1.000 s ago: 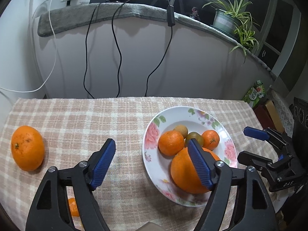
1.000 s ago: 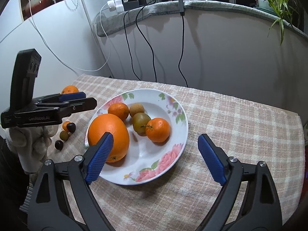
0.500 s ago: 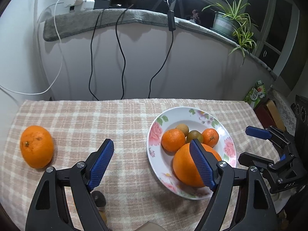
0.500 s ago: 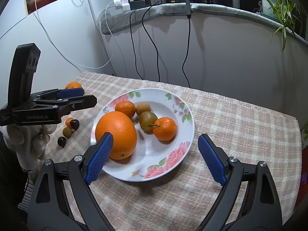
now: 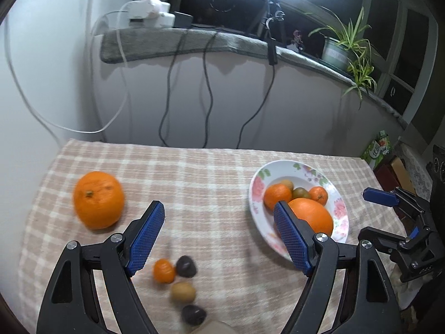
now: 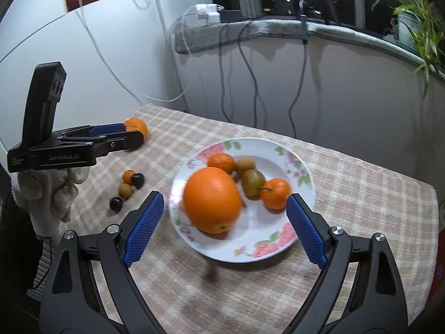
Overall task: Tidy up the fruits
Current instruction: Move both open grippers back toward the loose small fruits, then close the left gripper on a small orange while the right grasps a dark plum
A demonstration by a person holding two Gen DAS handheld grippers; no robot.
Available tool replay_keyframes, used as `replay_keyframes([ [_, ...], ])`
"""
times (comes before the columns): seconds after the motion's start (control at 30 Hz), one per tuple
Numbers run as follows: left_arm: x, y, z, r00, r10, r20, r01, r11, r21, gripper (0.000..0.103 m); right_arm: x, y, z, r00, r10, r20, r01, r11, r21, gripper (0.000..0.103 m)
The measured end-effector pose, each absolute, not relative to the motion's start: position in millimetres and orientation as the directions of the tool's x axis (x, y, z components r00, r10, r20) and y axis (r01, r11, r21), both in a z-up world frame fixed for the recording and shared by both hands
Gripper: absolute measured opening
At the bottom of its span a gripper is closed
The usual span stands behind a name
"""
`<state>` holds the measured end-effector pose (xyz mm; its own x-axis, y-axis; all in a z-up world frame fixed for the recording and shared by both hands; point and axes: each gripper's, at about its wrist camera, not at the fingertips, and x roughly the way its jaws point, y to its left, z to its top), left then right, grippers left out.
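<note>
A floral white plate (image 5: pixel 257 194) (image 6: pixel 303 172) holds a large orange (image 5: pixel 313 217) (image 6: pixel 212 199), two small tangerines and two greenish-brown fruits. A second large orange (image 5: pixel 98 199) (image 6: pixel 136 126) lies on the checked cloth at the left. Several small fruits lie loose on the cloth: a tangerine (image 5: pixel 164 270) (image 6: pixel 128 176), a brown fruit (image 5: pixel 182 291) and two dark ones. My left gripper (image 5: pixel 217 236) (image 6: pixel 116 136) is open and empty above the cloth between the loose orange and the plate. My right gripper (image 6: pixel 225 228) (image 5: pixel 389 211) is open and empty in front of the plate.
The table stands against a white wall with hanging cables (image 5: pixel 208 97). A ledge above carries chargers (image 5: pixel 150 11) and a potted plant (image 5: pixel 345 47). Boxes (image 5: pixel 381 147) sit past the table's right end. A white panel (image 6: pixel 69 55) stands at the left.
My left gripper has pulled back and swung left, bringing the loose small fruits into view and shifting the plate to the right. My right gripper has moved a little closer to the plate.
</note>
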<state>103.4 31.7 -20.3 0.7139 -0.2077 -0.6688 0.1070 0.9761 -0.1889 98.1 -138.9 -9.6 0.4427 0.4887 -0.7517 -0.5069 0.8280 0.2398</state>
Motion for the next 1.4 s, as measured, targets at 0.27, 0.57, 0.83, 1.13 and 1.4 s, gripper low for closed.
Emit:
replay_keyframes([
  [0.27, 81.0, 62.3, -20.4, 0.729, -0.158, -0.666, 0.047, 0.982, -0.181, 0.081, 84.5, -105.2, -8.4, 0.399, 0.535, -0.745, -0.581, 0.776, 0.246, 0.092],
  [0.57, 66.3, 91.6, -34.1, 0.717, -0.158, -0.678, 0.004, 0.975, -0.223, 0.073, 66.9, -62.8, -19.5, 0.326, 0.574, -0.752, -0.652, 0.712, 0.260, 0.092],
  [0.83, 61.1, 101.4, -56.6, 0.672, -0.203, -0.712, 0.000, 0.962, -0.274, 0.059, 56.4, -29.0, -38.3, 0.247, 0.600, -0.761, -0.685, 0.663, 0.301, 0.092],
  [1.13, 64.5, 98.5, -75.4, 0.630, -0.235, -0.740, 0.020, 0.958, -0.287, 0.046, 51.4, 3.3, -55.3, 0.166, 0.611, -0.774, -0.711, 0.618, 0.335, 0.085],
  [1.4, 71.7, 92.7, -85.2, 0.600, -0.269, -0.754, 0.053, 0.953, -0.298, 0.038, 57.4, 18.1, -71.7, 0.113, 0.609, -0.785, -0.698, 0.611, 0.374, 0.065],
])
